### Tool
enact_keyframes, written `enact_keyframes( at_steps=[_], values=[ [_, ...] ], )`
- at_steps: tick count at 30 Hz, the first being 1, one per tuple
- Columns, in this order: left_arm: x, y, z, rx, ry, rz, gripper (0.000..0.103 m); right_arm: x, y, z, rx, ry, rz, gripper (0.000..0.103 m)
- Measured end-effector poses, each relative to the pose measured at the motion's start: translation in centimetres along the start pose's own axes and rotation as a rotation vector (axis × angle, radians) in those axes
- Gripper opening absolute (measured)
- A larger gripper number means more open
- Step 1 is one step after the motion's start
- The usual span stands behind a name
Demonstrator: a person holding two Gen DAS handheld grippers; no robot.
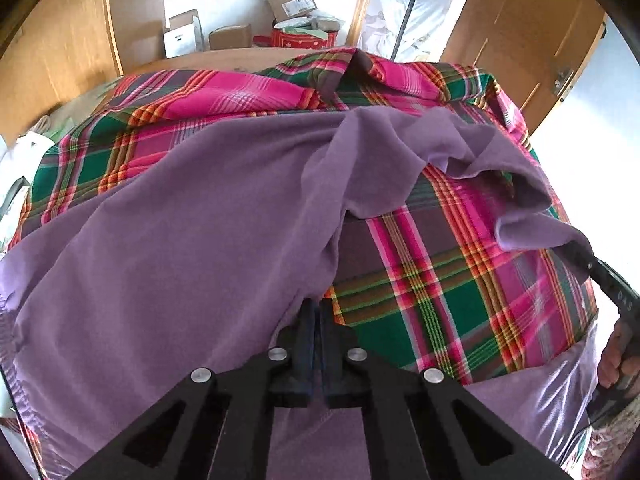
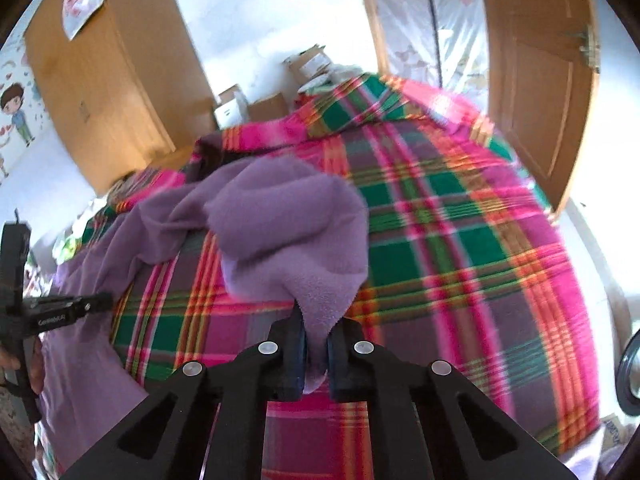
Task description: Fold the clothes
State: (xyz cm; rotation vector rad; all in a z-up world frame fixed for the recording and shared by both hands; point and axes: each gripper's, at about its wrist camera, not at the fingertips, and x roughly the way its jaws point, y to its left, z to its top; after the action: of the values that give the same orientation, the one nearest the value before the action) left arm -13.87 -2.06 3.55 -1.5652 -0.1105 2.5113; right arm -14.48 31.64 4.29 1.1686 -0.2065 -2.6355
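A purple fleece garment (image 1: pixel 208 216) lies spread over a bed covered by a pink, green and orange plaid blanket (image 1: pixel 452 296). My left gripper (image 1: pixel 319 312) is shut on the garment's near edge, low against the bed. In the left wrist view my right gripper (image 1: pixel 600 272) comes in from the right and holds a lifted, folded-over corner of the garment. In the right wrist view the right gripper (image 2: pixel 316 332) is shut on a bunched purple flap of the garment (image 2: pixel 288 220) hanging above the blanket (image 2: pixel 460 248). At the left edge of that view is the left gripper (image 2: pixel 60 312).
Cardboard boxes (image 1: pixel 236 36) and a red tin (image 1: pixel 304 40) are stacked beyond the bed's far edge. A wooden door (image 1: pixel 520 28) stands at the right and a wooden wardrobe (image 2: pixel 104 92) at the left. A person's hand (image 1: pixel 618 356) grips the right tool.
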Motion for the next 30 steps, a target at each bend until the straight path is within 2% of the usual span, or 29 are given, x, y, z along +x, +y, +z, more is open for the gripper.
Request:
enact_keyframes(
  at_steps=[13, 19, 25, 30],
  values=[
    [-1.7, 0.2, -0.1, -0.02, -0.012, -0.041, 0.002, -4.1, -8.2, 2.9, 0.143, -0.125, -0.089, 0.008],
    [-2.4, 0.5, -0.1, -0.021, -0.017, -0.038, 0.002, -4.6, -11.5, 4.5, 0.191, -0.154, -0.125, 0.008],
    [-3.0, 0.3, -0.3, 0.02, 0.0, -0.031, 0.002, -5.3, -14.2, 6.0, 0.228, -0.176, -0.167, 0.008],
    [-3.2, 0.2, -0.2, 0.047, 0.022, -0.058, 0.002, -5.5, -15.4, 7.9, 0.225, -0.171, -0.204, 0.008]
  ],
)
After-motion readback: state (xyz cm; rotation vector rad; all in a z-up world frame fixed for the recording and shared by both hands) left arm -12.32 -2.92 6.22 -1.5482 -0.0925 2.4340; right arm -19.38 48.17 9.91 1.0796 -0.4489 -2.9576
